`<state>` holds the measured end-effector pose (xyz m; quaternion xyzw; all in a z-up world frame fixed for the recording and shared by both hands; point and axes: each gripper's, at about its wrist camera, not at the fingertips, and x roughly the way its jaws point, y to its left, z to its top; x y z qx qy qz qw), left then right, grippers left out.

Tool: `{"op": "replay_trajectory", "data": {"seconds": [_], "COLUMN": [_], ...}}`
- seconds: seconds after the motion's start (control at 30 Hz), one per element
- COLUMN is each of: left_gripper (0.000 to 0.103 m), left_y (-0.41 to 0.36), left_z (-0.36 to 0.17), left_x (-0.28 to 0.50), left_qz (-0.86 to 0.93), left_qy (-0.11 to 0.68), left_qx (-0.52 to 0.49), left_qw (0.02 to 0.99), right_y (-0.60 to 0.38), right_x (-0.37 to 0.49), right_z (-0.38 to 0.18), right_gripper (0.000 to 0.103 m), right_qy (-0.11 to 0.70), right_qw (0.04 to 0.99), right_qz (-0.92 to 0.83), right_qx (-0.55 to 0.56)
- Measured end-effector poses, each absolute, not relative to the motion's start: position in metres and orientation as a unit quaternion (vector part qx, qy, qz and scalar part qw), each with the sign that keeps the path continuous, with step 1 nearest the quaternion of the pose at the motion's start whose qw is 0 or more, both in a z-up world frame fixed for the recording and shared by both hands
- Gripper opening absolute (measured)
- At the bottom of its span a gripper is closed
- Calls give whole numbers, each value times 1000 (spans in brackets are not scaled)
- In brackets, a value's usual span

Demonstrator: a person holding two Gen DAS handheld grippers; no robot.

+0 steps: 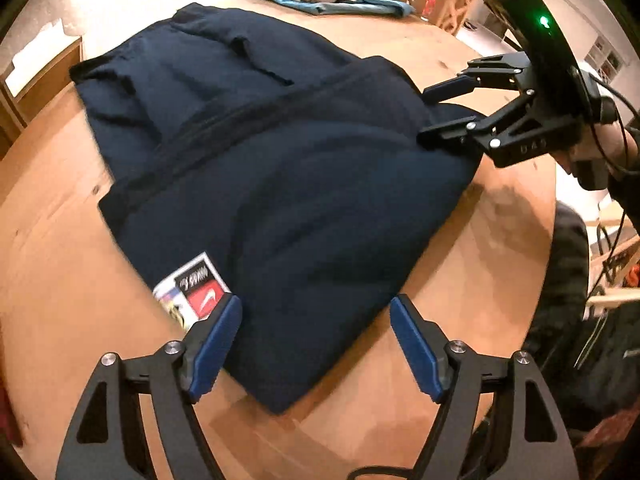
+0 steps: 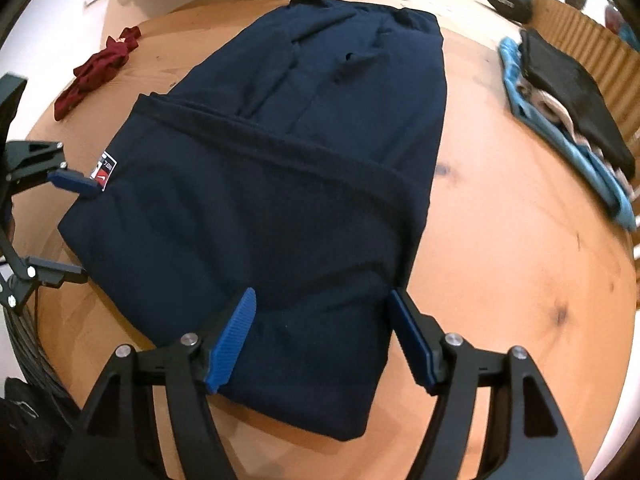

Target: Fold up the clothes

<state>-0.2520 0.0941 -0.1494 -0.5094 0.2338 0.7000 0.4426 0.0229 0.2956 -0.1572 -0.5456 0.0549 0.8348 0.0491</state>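
A dark navy folded garment [image 2: 276,184] lies flat in the middle of the round wooden table [image 2: 520,280], its near half doubled over the far half, with a small white, black and red label [image 1: 192,292] at its left edge. The left gripper [image 1: 316,320] hangs over the near left corner, its 2 blue-padded fingers spread apart and holding nothing. The right gripper [image 2: 322,312] is likewise spread over the near right corner. A stack of black and light-blue folded clothes [image 2: 568,120] sits far right, and a crumpled dark red cloth [image 2: 100,68] far left.
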Motion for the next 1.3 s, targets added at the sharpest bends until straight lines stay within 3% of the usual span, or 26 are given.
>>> {"op": "replay_trajectory", "data": {"seconds": [0.13, 0.3, 0.4, 0.6, 0.87, 1.0, 1.17, 1.3], "left_gripper": [70, 70, 70, 69, 80, 75, 65, 65], "left_y": [72, 62, 71, 95, 83, 70, 34, 20], "left_z": [-142, -103, -108, -145, -155, -151, -130, -115], "left_x": [-236, -241, -260, -273, -221, -201, -196, -198], "left_qz": [697, 733, 736, 724, 712, 711, 715, 708], "left_qy": [192, 163, 142, 187, 262, 276, 248, 241], "left_qx": [-519, -461, -465, -500, -482, -470, -458, -448], "left_qw": [456, 472, 471, 436, 438, 444, 467, 489], "right_y": [282, 286, 294, 277, 288, 292, 279, 253], "right_x": [52, 61, 54, 43, 71, 86, 117, 133], "right_z": [-155, -140, -132, -145, -148, -141, -113, -104], "right_gripper": [70, 70, 70, 70, 72, 72, 72, 72], "right_qy": [62, 68, 80, 35, 97, 101, 26, -30], "right_qw": [58, 76, 81, 103, 77, 74, 40, 8], "right_qz": [835, 842, 850, 839, 835, 841, 861, 866], "right_qx": [-544, -530, -514, -533, -537, -526, -506, -498]}}
